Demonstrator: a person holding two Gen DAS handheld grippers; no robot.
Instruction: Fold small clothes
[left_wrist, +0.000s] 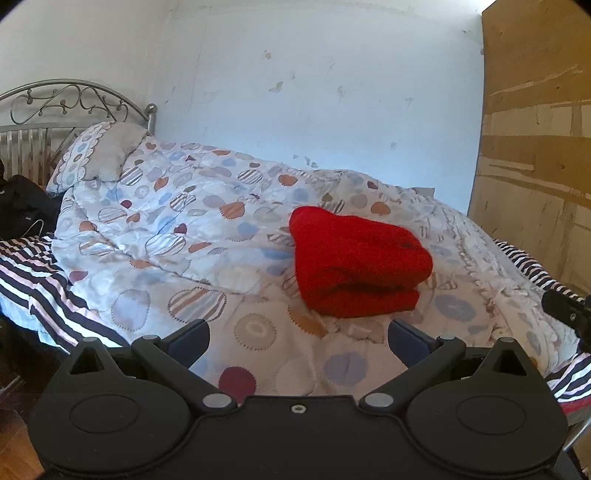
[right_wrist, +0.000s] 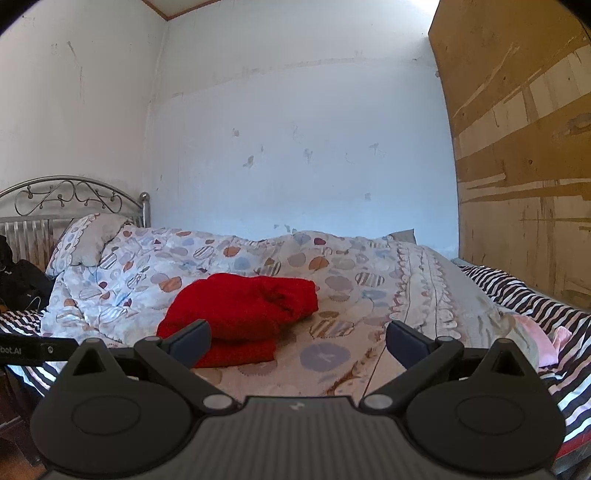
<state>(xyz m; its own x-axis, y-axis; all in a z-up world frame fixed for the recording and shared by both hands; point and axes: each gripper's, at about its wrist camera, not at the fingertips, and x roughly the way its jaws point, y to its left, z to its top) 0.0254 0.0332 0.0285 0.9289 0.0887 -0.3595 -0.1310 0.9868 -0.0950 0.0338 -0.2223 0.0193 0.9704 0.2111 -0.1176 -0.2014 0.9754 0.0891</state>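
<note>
With both tools — left tool (left_wrist: 297, 338), right tool (right_wrist: 297, 339) — spread and empty, the folded red knitted garment (left_wrist: 354, 262) on the patterned quilted bedspread (left_wrist: 166, 229) could be unfolded if snagged — the knit looks loose.

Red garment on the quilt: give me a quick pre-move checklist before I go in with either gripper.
1. Left gripper open and empty: ok.
2. Right gripper open and empty: ok.
3. Red garment free of both grippers, lying on the patterned quilt: ok.
4. Garment folded: looks doubled over into a thick bundle; whether the fold is neat, cannot tell.
5. Path from the fingers to the garment unobstructed: ok in both wrist views.
6. Flat surface under the garment: not ok, the quilt is rumpled.
</note>
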